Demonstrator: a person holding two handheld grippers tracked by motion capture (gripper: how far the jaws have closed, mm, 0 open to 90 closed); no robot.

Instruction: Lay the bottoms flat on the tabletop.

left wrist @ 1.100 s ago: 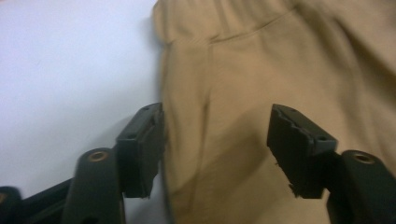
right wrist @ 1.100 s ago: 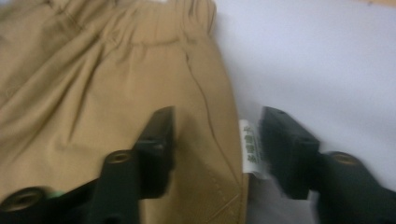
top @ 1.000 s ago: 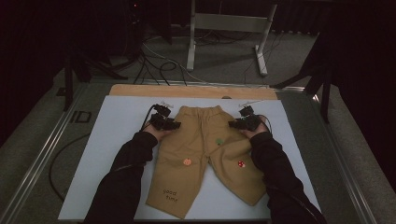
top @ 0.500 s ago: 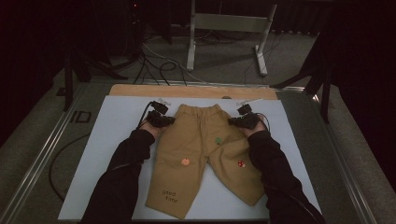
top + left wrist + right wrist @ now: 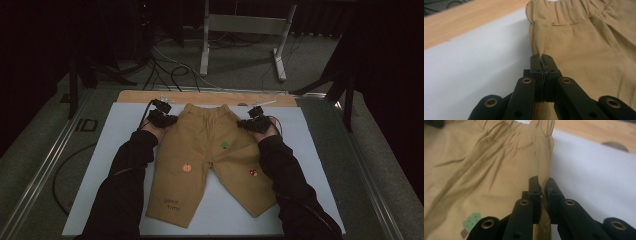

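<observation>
Tan children's trousers (image 5: 205,160) lie flat on the white mat (image 5: 115,150), waistband at the far end, with small patches and printed words on the legs. My left gripper (image 5: 167,120) is shut on the trousers' left side seam just below the waistband; the left gripper view shows the trousers (image 5: 584,42) with a fold of their cloth pinched between the left gripper's (image 5: 542,60) jaws. On the opposite side, my right gripper (image 5: 247,124) is shut on the right side seam; a ridge of the trousers (image 5: 486,172) runs between the right gripper's (image 5: 543,185) jaws.
A wooden strip (image 5: 200,96) borders the mat's far edge. Metal rails (image 5: 45,170) run along both sides of the table. A table frame (image 5: 240,30) and cables (image 5: 170,70) sit on the floor beyond.
Both grippers have moved a little farther from me, carrying the trousers' waist toward the wooden strip.
</observation>
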